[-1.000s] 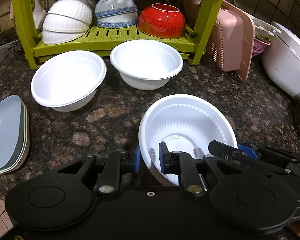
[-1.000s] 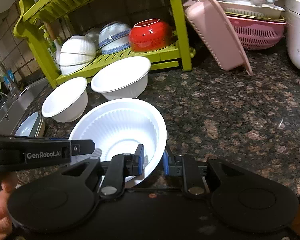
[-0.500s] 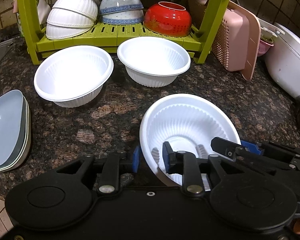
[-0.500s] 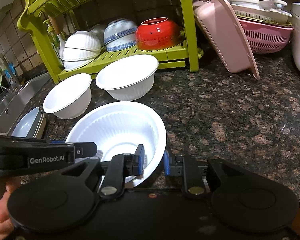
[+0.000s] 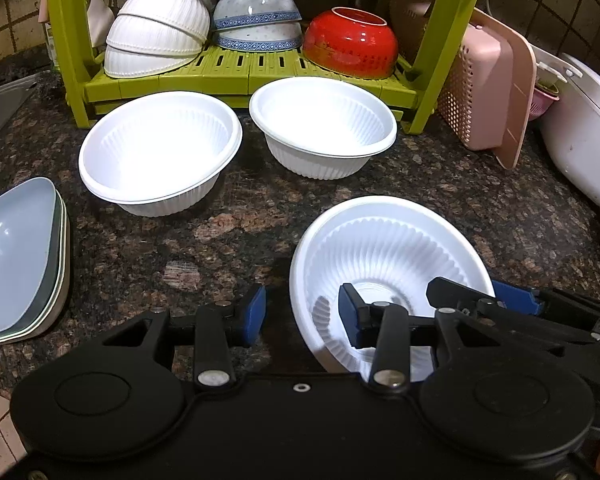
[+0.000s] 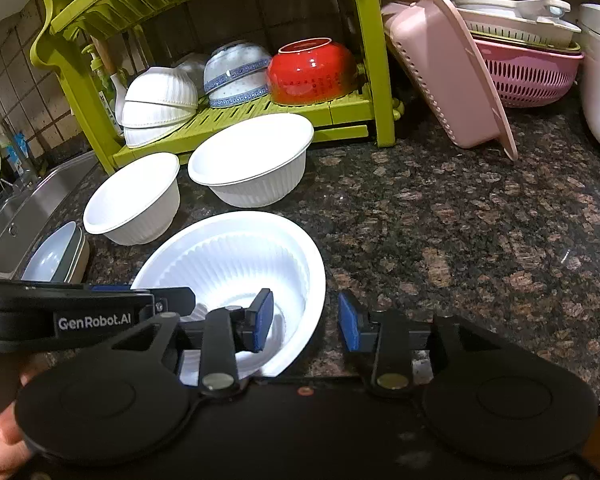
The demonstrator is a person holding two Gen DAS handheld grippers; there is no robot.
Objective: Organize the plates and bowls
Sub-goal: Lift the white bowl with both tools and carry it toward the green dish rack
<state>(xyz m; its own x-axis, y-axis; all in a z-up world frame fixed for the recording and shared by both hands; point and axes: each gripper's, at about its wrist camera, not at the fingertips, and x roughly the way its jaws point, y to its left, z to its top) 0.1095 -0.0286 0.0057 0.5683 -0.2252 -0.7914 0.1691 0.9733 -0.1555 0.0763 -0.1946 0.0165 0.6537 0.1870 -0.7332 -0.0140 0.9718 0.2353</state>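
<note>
I have both tools spread open around the near white bowl (image 5: 384, 248), which sits on the dark speckled desk (image 5: 236, 240) close in front of me. My left tool (image 5: 302, 312) straddles the bowl's left rim: one blue pad is inside the bowl and the other outside, neither closing on the plastic as far as I can see. My right tool (image 6: 306, 322) straddles the right rim the same way, with its left pad over the ribbed interior and its right pad above the desk, and it grips nothing. Two more white bowls stand further back, one on the left (image 5: 160, 152) and one to its right (image 5: 324, 126), just apart from each other and directly before the green dish rack (image 5: 252, 76). The rack's lower shelf carries upturned white bowls (image 5: 156, 36), blue-patterned bowls (image 5: 256, 20) and a red bowl (image 5: 350, 44). A stack of pale blue plates (image 5: 16, 256) lies at the left edge near the sink (image 6: 24, 216). A pink basket (image 5: 488, 92) leans right of the rack.
</note>
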